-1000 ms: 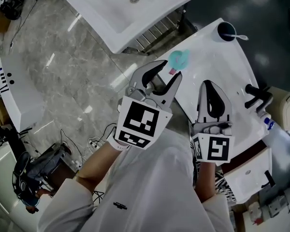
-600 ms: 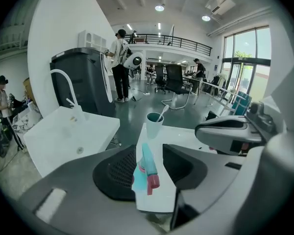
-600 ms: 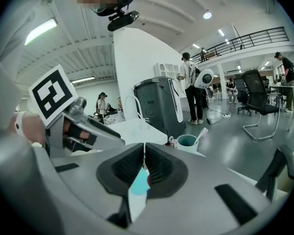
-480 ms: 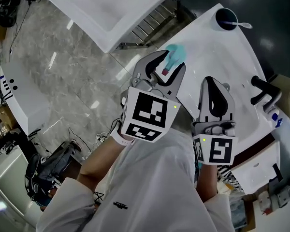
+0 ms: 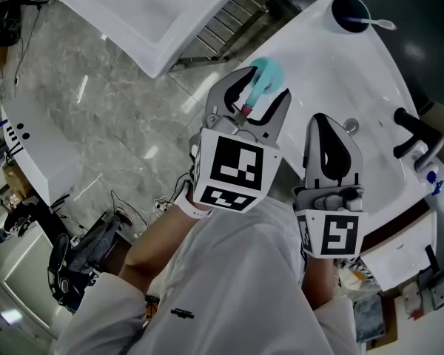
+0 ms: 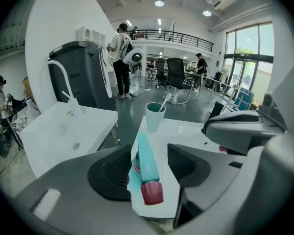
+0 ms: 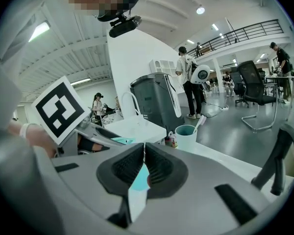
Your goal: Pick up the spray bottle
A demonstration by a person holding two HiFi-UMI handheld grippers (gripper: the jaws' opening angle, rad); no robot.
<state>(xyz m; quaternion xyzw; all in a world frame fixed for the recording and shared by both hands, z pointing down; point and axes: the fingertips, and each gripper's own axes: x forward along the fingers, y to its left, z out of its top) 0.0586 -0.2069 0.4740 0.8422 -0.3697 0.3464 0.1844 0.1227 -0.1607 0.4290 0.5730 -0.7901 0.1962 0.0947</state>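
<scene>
A teal spray bottle (image 5: 266, 71) with a dark red cap lies on its side near the corner of the white sink counter (image 5: 322, 72). My left gripper (image 5: 266, 87) is open and its jaws have just been opening. The bottle (image 6: 146, 156) lies between the two pads with a gap on each side, cap end nearest the camera. To the right, my right gripper (image 5: 323, 124) hovers over the counter, shut with nothing in it. In the right gripper view the pads (image 7: 159, 166) meet and a strip of teal shows below them.
A teal cup (image 5: 351, 12) with a white spoon stands at the counter's far corner. A black tap (image 5: 414, 133) and a drain (image 5: 351, 126) are to the right. Another white basin (image 5: 148, 13) stands across a gap, with grey marble floor below.
My left gripper has come down and forward over the bottle and its jaws stand wider. The bottle now sits between them. The right gripper has sunk a little.
</scene>
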